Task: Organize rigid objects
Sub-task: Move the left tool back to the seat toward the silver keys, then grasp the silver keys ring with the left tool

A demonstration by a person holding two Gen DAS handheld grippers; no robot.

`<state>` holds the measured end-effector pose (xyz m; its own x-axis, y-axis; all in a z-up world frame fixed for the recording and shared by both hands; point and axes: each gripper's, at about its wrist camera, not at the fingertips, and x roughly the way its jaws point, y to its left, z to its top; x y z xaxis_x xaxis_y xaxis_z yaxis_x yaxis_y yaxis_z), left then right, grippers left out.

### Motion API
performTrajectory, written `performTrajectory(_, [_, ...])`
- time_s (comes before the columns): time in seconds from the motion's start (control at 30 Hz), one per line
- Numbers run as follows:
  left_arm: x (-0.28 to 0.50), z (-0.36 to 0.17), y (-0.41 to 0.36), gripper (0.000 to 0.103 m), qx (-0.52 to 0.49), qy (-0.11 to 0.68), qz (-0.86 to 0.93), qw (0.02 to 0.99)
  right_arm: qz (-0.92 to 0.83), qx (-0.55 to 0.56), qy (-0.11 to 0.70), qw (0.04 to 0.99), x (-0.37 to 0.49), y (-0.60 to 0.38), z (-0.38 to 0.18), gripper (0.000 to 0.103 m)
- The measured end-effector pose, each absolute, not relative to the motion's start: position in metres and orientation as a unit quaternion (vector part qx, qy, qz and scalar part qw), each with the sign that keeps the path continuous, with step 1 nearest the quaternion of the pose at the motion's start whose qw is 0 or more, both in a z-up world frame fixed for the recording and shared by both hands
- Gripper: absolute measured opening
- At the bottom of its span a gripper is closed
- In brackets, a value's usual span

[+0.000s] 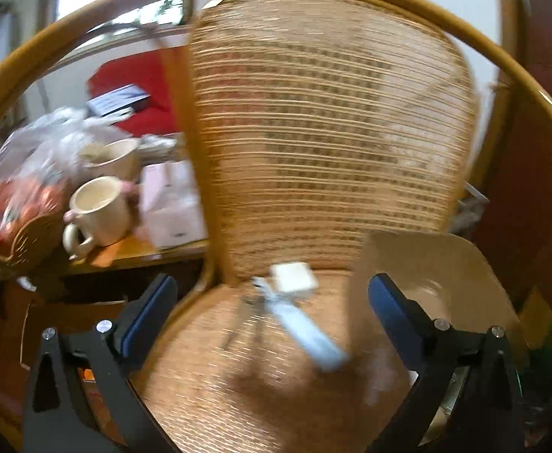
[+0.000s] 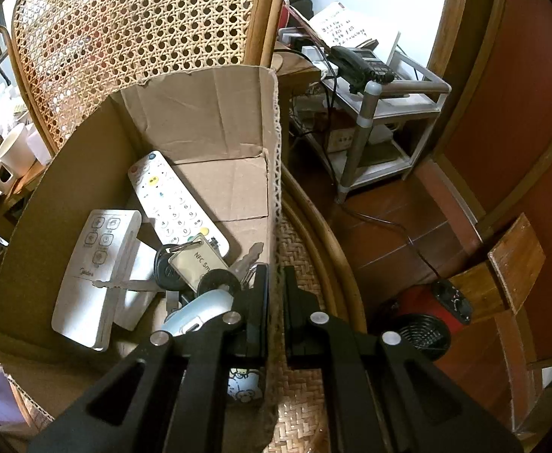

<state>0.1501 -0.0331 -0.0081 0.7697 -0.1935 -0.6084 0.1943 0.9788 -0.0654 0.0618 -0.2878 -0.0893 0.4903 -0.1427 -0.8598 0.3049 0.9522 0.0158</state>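
Pinching cardboard box (image 2: 215, 139) wall w/ your right gripper (image 2: 275, 283); remotes (image 2: 98, 264) + keys (image 2: 185, 268) already inside. Left gripper (image 1: 272, 294) wide, empty. Left on chair seat (image 1: 208, 389): blurry white items (image 1: 306, 324).

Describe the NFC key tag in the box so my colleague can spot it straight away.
On the rattan chair seat stands an open cardboard box whose wall the right tool pinches. Inside, below the long white keypad remote, lies a key bunch. The NFC tag is its flat pale rectangle with printed lettering.
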Motion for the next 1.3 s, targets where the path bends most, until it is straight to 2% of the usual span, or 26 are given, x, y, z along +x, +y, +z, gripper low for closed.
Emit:
performTrajectory(0.17, [0.172, -0.016, 0.011, 0.101, -0.046, 0.337, -0.077, 0.937, -0.13, 0.082, 0.488, 0.859, 0.062, -0.287, -0.09, 0.007])
performTrajectory(0.33, [0.196, -0.032, 0.017, 0.101, -0.005, 0.354, -0.075, 0.932, -0.13, 0.083, 0.488, 0.859, 0.062, -0.287, -0.09, 0.007])
performTrajectory(0.63, [0.232, -0.092, 0.004, 0.101, 0.025, 0.433, -0.095, 0.896, -0.131, 0.082, 0.487, 0.859, 0.063, -0.288, -0.09, 0.007])
performTrajectory(1.2, [0.247, -0.147, -0.033, 0.1, 0.084, 0.483, -0.1, 0.866, -0.131, 0.082, 0.487, 0.859, 0.063, -0.287, -0.09, 0.007])
performTrajectory(1.3, [0.249, -0.153, -0.035, 0.097, 0.083, 0.473, -0.105, 0.871, -0.131, 0.081, 0.488, 0.859, 0.063, -0.287, -0.09, 0.007])
